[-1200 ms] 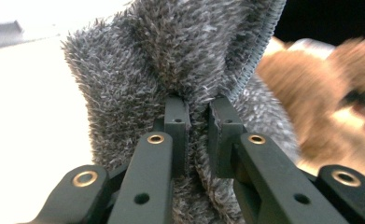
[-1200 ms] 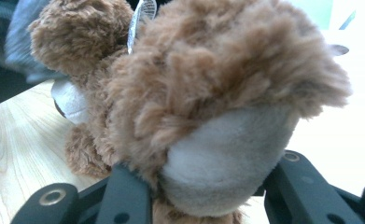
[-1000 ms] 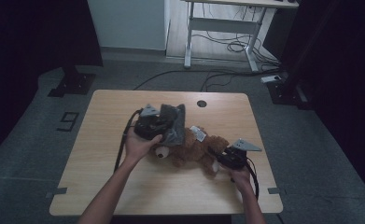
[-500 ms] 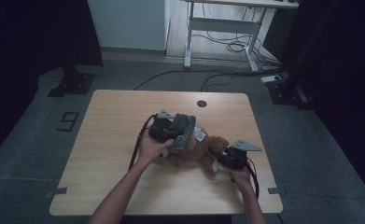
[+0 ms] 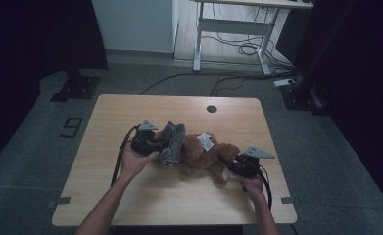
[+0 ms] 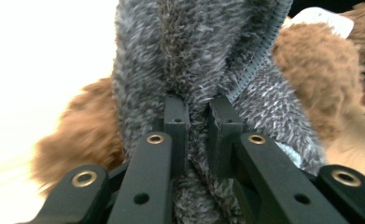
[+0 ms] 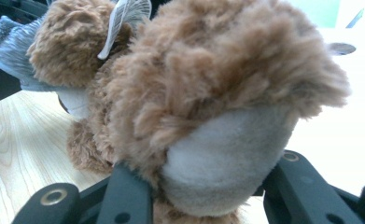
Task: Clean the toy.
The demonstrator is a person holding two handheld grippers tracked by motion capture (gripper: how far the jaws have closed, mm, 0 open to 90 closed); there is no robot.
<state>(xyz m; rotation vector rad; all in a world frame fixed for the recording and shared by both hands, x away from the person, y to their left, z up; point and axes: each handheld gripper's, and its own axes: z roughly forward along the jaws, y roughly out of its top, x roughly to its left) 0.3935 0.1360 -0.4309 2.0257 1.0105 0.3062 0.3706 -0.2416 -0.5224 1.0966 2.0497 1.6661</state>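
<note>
Your left claw [image 6: 196, 126] is pinching a fold of the fuzzy grey knit garment [image 6: 203, 60], jaws nearly together with the fabric bunched between them. Your right claw [image 7: 203, 186] is clamped on the pale plush foot [image 7: 227, 154] of the brown fluffy teddy bear [image 5: 206, 155].

From the left claw, the bear lies at about 3 o'clock on the light wooden bench [image 5: 179, 110], its long axis running roughly 9 to 3 between your two hands. The garment sits at the bear's 9 o'clock end, touching it, with a white tag [image 5: 206, 141] near 12. The left hand is nearer the garment, so likely it does the pulling along that axis while the right anchors the foot.
</note>
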